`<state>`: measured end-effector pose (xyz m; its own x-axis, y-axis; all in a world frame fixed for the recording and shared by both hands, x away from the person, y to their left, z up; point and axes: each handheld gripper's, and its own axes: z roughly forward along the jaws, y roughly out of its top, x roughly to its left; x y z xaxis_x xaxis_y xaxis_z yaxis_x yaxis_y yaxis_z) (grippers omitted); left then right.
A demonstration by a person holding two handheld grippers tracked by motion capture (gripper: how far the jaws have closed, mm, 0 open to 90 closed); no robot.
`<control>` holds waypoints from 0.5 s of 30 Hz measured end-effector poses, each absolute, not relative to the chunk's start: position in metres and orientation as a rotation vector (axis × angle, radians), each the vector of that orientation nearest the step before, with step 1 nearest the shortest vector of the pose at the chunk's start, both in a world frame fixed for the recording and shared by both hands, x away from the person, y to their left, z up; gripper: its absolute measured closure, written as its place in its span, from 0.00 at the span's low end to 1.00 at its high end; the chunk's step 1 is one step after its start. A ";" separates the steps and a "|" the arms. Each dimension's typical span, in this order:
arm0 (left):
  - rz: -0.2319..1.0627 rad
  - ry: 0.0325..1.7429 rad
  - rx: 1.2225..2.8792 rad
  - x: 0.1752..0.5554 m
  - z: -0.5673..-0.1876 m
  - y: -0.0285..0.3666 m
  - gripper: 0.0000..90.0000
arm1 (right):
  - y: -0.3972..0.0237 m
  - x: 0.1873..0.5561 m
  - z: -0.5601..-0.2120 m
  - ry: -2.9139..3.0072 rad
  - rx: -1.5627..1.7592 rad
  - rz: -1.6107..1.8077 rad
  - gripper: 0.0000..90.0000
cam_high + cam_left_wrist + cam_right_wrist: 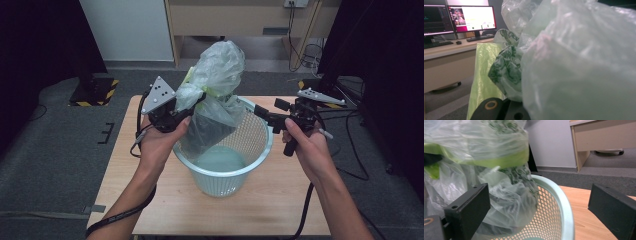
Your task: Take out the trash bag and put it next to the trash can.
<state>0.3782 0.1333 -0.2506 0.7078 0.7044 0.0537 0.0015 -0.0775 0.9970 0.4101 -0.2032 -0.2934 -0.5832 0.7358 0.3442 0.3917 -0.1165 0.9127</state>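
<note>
Translucent plastic bag [216,85] hangs partly inside the mesh basket [255,145] on the wooden surface [280,200], clenched by the left tongs [192,100]. Left gripper view: bag [579,62] close against the lens. Right gripper view: right tongs [536,210] released, straddling the basket rim [564,202].

Translucent pale-green plastic bag [218,75], whitish where crumpled; dark green leafy print on inner film [507,62]; bright lime-green band [499,161] across it. Pale mint plastic mesh basket [250,150], lattice of small square holes. Light wood-grain tabletop [260,205]. Black hand-held gripper [267,116] jaws, grey three-cornered plate with dark dots [160,94].
</note>
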 end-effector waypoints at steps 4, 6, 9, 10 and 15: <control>0.657 0.596 1.544 0.378 -0.246 0.136 0.96 | -0.208 0.411 -0.295 1.860 1.268 1.756 0.05; 0.664 0.597 1.539 0.378 -0.243 0.138 0.96 | -0.210 0.412 -0.297 1.861 1.274 1.751 0.05; 0.667 0.595 1.543 0.378 -0.240 0.141 0.96 | -0.212 0.412 -0.299 1.855 1.280 1.751 0.05; 0.675 0.595 1.545 0.378 -0.240 0.142 0.96 | -0.213 0.412 -0.300 1.849 1.282 1.749 0.05; 0.693 0.602 1.533 0.376 -0.235 0.150 0.96 | -0.216 0.414 -0.303 1.839 1.299 1.745 0.05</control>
<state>0.3762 0.1495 -0.2352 0.6793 0.7301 0.0748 -0.0277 -0.0763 0.9967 0.4145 -0.2158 -0.3028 -0.5506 0.7530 0.3604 0.3993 -0.1416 0.9058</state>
